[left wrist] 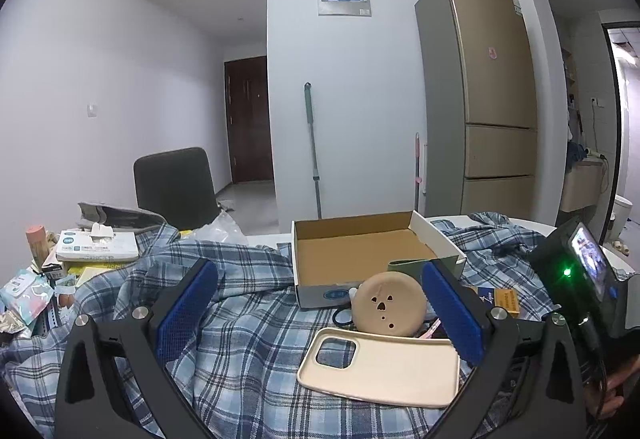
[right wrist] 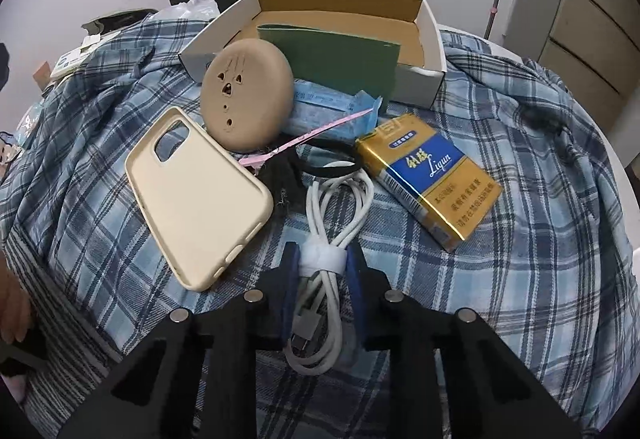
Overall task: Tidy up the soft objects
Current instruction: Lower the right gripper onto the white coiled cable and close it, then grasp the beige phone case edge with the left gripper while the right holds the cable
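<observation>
On the blue plaid cloth lie a cream phone case, a round beige pad, a blue mask pack, a gold cigarette pack and a coiled white cable. My right gripper is shut on the cable at its white strap. A green cloth piece hangs over the edge of the open cardboard box. My left gripper is open above the cloth, with the phone case and the beige pad between its fingers.
Black bands and a pink strip lie among the items. A tissue pack and clutter sit at the table's left. A dark chair stands behind; a fridge is at the right. The right gripper's body is close on the right.
</observation>
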The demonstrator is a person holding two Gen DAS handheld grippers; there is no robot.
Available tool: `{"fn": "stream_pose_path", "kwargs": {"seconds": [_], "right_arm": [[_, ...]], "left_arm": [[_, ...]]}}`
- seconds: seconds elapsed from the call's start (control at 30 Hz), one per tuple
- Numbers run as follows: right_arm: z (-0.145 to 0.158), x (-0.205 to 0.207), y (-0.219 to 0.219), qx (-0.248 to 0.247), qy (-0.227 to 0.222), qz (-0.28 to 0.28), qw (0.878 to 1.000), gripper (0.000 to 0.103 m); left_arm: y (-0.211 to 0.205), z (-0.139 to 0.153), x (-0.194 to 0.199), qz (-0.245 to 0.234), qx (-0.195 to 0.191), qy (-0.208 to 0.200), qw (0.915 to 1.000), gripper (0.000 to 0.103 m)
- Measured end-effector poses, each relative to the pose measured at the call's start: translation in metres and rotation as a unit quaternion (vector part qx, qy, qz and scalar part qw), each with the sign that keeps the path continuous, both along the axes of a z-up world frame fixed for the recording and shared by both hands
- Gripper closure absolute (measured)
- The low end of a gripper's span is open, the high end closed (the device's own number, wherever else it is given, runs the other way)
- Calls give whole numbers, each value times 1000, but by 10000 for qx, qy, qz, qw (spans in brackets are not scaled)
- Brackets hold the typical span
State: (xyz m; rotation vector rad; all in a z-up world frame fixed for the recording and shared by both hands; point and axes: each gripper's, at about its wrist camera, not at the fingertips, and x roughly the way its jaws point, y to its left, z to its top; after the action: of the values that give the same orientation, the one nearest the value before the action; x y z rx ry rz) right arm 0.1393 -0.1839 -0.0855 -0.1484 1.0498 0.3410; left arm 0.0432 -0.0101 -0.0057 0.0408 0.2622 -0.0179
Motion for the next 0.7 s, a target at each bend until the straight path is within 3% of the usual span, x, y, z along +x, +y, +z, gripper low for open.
{"fn": "stream_pose_path", "kwargs": {"seconds": [0.07,0.17,0.3,0.43,0.6,0.7], "right_arm": [[5,-2,-4,31,-153,-101,9998,81],[24,-11,-16,465,-568,-160,9972,81],[52,-28,-29,689,-1507,-370,9855,81],[64,-32,-33,782,-1821,-402,9793,81],[56,-24,-30,740,-1528,-401,9847,81],[50,-24,-30,701,-1390,-372,9871,81]], "left_arm": [[1,-1,2,0,-24,64,10000,0],[5,-2,5,32,-110,145,9998,0],[6,-2,7,16,-141,221,9997,0],[3,-2,16,-509,-63,659,9965,0],[10,-15,45,-706,-403,1833,9797,0],[21,-34,70,-654,-800,2770,9553,0]]}}
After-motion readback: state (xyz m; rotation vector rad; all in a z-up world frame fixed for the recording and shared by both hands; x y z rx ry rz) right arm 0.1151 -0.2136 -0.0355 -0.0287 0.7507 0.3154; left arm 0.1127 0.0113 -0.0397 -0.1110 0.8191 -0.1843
